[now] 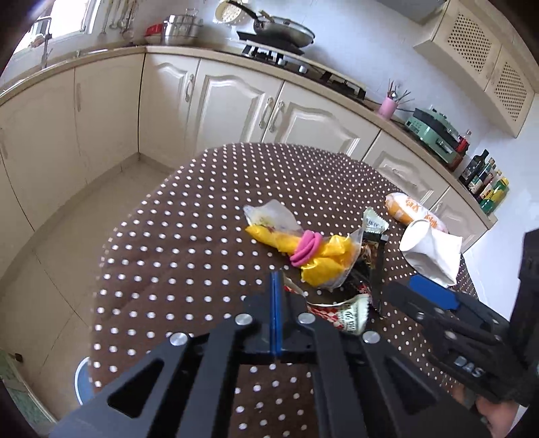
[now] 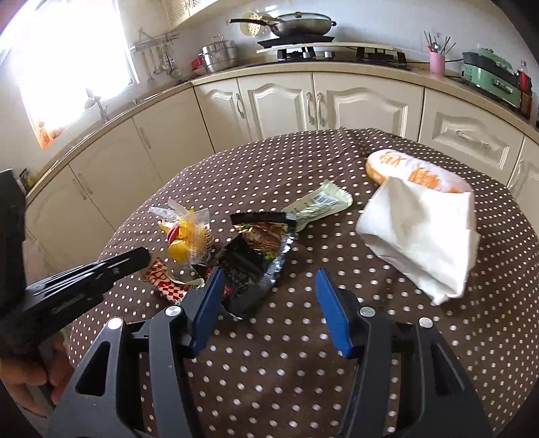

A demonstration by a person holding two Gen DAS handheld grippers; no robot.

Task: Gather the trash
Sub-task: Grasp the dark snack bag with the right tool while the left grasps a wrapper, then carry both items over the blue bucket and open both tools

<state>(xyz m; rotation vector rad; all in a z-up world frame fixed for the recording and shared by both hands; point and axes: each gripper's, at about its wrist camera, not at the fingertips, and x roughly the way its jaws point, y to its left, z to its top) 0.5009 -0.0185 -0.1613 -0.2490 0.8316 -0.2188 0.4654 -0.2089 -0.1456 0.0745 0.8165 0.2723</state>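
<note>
Trash lies on a round table with a brown polka-dot cloth (image 1: 188, 236) (image 2: 337, 370). There is a yellow plastic bag with a pink band (image 1: 313, 252) (image 2: 188, 236), a black foil wrapper (image 2: 256, 259) (image 1: 367, 269), a red-and-white checked wrapper (image 1: 350, 313) (image 2: 168, 283), a pale green wrapper (image 2: 320, 202) (image 1: 375, 222), a white paper bag (image 2: 421, 232) (image 1: 431, 252) and an orange-and-white package (image 2: 414, 171) (image 1: 407, 209). My left gripper (image 1: 277, 279) is shut and empty, just short of the checked wrapper. My right gripper (image 2: 269, 279) is open, its left finger beside the black wrapper.
Cream kitchen cabinets (image 2: 279, 101) and a counter curve around the table. On the counter stand a stove with a pan (image 2: 303, 27), a pink utensil cup (image 2: 437, 62), a green appliance (image 2: 488, 74) and bottles (image 1: 485, 182). Tiled floor (image 1: 84, 219) lies left of the table.
</note>
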